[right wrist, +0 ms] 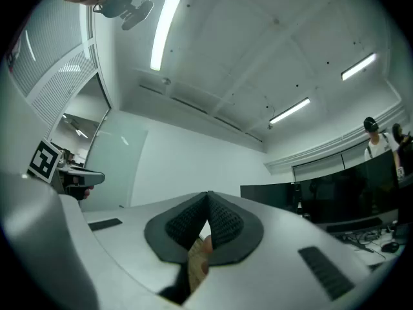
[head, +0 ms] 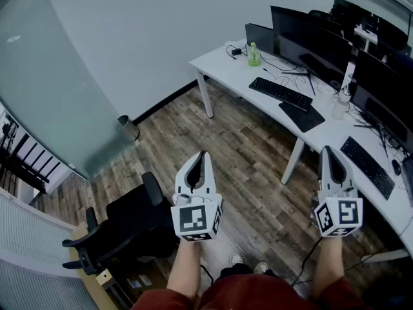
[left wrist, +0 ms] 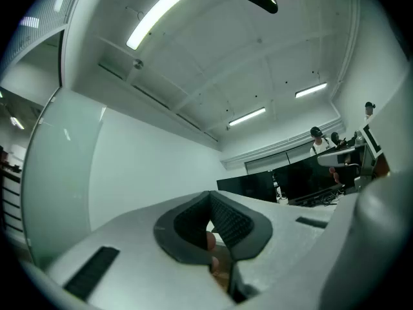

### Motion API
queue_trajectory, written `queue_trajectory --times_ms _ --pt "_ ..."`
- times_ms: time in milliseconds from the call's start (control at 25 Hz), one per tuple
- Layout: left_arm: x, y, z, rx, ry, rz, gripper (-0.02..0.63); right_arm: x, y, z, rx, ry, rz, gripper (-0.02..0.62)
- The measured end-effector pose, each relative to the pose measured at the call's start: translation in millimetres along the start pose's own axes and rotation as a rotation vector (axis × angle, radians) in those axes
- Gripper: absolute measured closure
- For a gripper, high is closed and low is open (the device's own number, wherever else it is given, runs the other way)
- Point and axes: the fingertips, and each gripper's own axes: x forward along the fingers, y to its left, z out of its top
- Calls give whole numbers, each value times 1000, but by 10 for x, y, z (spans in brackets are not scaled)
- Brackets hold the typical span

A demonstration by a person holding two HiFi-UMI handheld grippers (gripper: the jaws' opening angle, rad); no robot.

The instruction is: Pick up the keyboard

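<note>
L tool (head: 202,155), R tool (head: 327,150) white, b/w marker cubes (head: 197,219); maroon top (head: 248,297).

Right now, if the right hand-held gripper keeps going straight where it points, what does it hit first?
Likely the white wall: the right hand-held gripper aims just left of the monitors, and nothing nearer shows in its line. Depth is unclear.
</note>
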Motion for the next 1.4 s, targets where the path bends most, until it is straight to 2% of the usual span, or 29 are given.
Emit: queue_trajectory --times_ms 360,840,1160,1400 --pt "-185 -423 65 13 10 15 600 -309 -286 32 37 -27 36 597" --pt "-251 -760 33 28 22 31 600 -436 -537 -96 37 -30 32 598" --pt "10 -699 -112 15 33 24 600 -212 -566 -236 26 -7 27 598" --pt "490 -616 -202 -8 12 -6 600 169 -650 -347 38 -2 4 598"
